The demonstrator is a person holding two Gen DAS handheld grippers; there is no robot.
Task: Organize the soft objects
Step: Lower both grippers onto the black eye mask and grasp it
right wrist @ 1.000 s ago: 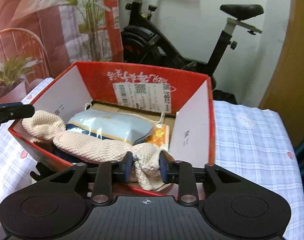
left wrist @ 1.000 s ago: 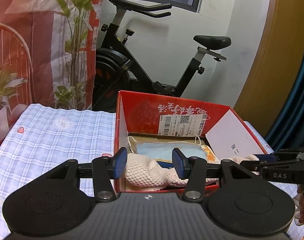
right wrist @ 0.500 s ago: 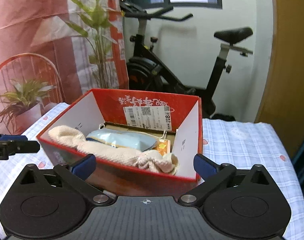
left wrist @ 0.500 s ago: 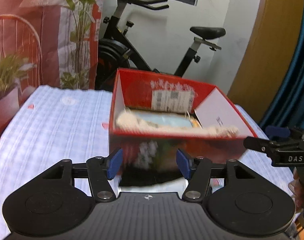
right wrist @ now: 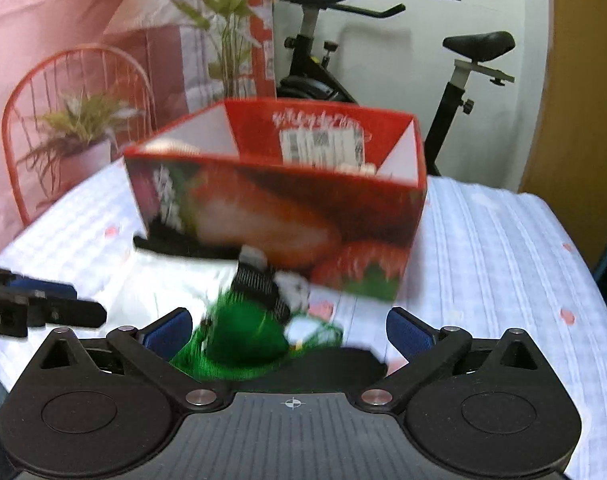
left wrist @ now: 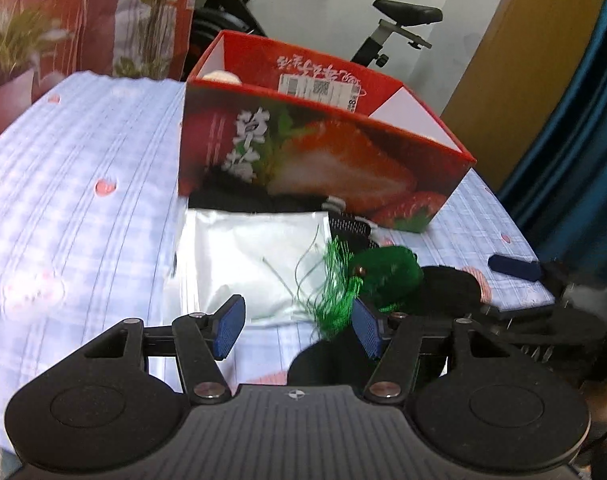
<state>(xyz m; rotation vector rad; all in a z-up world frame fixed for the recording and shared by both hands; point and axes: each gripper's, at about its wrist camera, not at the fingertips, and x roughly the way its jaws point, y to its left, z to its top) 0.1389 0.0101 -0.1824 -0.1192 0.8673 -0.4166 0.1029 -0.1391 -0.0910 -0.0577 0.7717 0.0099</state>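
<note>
A fresh pick is being lined up, judging by how both tools are lowered toward the items lying before the red cardboard box (left wrist: 323, 148). At the left, the left gripper (left wrist: 297, 326) is seen half open and empty, its jaws having just been opening, with the flat, glossy white pouch (left wrist: 247, 260) lying ahead of its left pad. Further right, a fuzzy green tasselled piece (right wrist: 243, 340) is found, soft and stringy, with a black knitted item (right wrist: 259, 280) behind it. The right gripper (right wrist: 289, 330) is spread fully wide, just opened, nothing clamped, the green piece sitting loose between its pads. Next, a closing squeeze on that limp bundle would be called for.
</note>
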